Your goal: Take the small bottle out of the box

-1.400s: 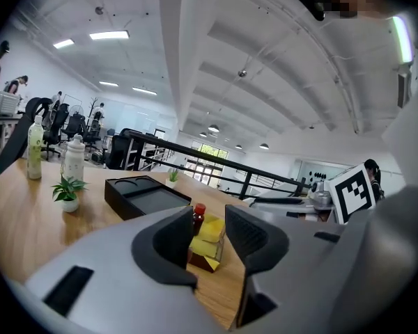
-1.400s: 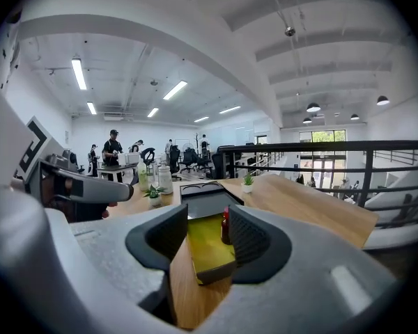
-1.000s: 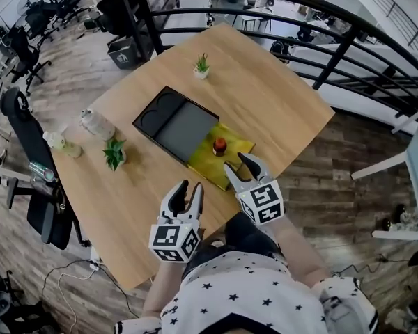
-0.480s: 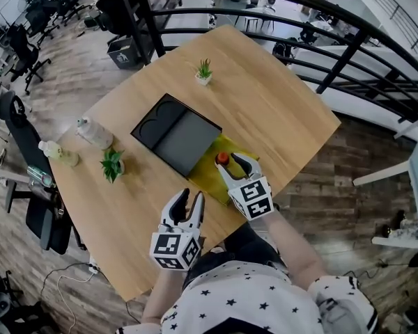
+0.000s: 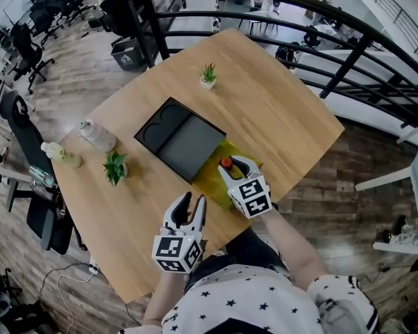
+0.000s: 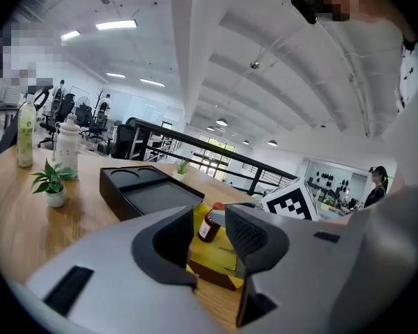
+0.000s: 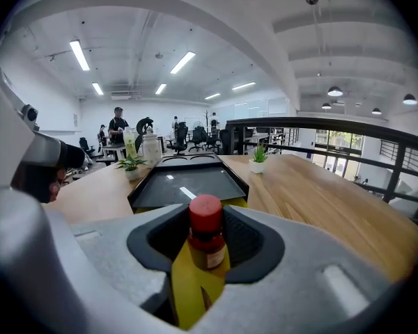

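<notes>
A small brown bottle with a red cap (image 5: pixel 226 163) (image 7: pixel 206 239) stands upright in the open yellow box (image 5: pixel 216 175) near the table's front edge. My right gripper (image 5: pixel 235 166) (image 7: pixel 206 223) has its jaws on either side of the bottle and they are closing; a thin gap still shows on each side of the glass. The box's black lid (image 5: pixel 181 138) lies just behind the box. My left gripper (image 5: pixel 193 200) (image 6: pixel 209 229) hovers open and empty over the front edge of the table, left of the box, and looks toward the bottle (image 6: pixel 210 223).
Two small potted plants (image 5: pixel 115 165) (image 5: pixel 209 75) stand on the wooden table (image 5: pixel 279 110). Two drink bottles (image 5: pixel 96 132) (image 5: pixel 61 155) stand at its left edge. A black railing (image 5: pixel 334 54) runs behind the table and an office chair (image 5: pixel 28 152) stands to the left.
My right gripper has moved forward over the yellow box until its jaws flank the bottle. The left gripper has stayed about where it was.
</notes>
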`<state>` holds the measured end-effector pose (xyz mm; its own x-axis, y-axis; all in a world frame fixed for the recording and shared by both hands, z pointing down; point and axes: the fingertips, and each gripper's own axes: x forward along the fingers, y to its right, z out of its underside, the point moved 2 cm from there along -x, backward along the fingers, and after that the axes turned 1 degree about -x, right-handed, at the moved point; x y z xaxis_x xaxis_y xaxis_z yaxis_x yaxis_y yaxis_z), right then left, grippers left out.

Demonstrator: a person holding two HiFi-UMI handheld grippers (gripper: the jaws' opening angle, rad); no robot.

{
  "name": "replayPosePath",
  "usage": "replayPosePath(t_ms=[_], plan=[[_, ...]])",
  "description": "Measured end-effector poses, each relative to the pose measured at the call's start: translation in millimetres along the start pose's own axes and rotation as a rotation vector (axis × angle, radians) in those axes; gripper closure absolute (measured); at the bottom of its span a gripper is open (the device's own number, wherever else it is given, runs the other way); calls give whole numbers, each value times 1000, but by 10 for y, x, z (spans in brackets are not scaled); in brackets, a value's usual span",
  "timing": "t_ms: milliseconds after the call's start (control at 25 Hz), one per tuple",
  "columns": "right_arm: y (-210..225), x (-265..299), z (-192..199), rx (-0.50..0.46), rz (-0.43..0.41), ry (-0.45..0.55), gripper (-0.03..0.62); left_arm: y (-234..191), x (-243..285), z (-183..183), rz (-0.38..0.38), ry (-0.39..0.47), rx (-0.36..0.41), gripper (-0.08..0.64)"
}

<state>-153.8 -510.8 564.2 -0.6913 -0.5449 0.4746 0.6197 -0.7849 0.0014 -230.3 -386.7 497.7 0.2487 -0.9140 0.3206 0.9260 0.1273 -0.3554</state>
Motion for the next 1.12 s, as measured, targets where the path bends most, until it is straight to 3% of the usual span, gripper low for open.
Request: replayPosePath(t_ms=[480,1120], plan=[[-102,-135,-92,-16,35,19,450,9,-184,-30,-5,26,0,425],[-907,-1123,-362,2,66,138,451,102,-1066,105,-5,58,9,425]])
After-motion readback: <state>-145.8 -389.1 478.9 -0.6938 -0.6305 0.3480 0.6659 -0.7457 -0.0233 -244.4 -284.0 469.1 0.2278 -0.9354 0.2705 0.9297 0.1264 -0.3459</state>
